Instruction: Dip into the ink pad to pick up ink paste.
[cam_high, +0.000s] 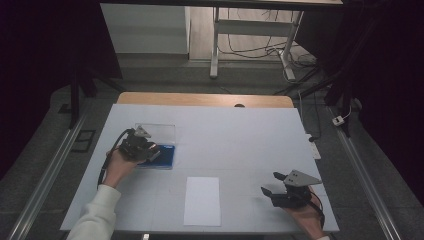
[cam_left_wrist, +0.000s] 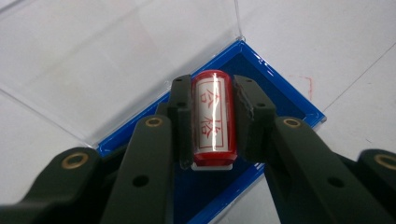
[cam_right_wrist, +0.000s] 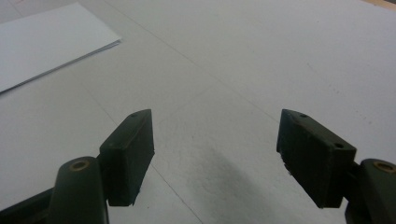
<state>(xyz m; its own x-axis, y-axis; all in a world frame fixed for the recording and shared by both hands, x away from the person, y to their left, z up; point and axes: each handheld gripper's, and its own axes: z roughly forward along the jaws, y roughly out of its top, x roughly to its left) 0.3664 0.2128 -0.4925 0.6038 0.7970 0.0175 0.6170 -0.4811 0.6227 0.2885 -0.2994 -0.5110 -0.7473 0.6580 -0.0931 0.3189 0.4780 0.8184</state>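
While I am watching from the high view: I am seeing two hand-held tools over a white counter (cam_high: 240, 140), well apart from each other.
Left tool (cam_high: 150, 150): I am seeing its jaws clamping a red stamp (cam_left_wrist: 213, 120) from both sides; the pads are pressing on the stamp's long flanks, so it is gripping, not gaping.
Stamp: it is lying lengthwise between the jaws in the left gripper view, a red cylinder with a white label bearing red characters, and a pale edge is showing at its near end.
Stamp's place: it is hanging over the blue ink pad case (cam_left_wrist: 261, 84); I cannot tell whether its lower end is touching the pad.
Ink pad case: it is sitting on the left part of the counter, its clear lid (cam_left_wrist: 116, 60) lying open and flat on the far side, hinged along the blue rim.
Left hand (cam_high: 119, 167): it is wrapping the tool body from the near side, with a white sleeve (cam_high: 95, 215) coming in from the bottom edge.
Right tool (cam_high: 274, 184): I am seeing its jaws standing wide apart with nothing between them, in the right gripper view as well (cam_right_wrist: 215, 154).
Right tool's place: it is sitting low over bare counter near the near right corner, pointing left.
Paper sheet (cam_high: 202, 201): it is lying flat near the front edge, between the two tools, touching neither.
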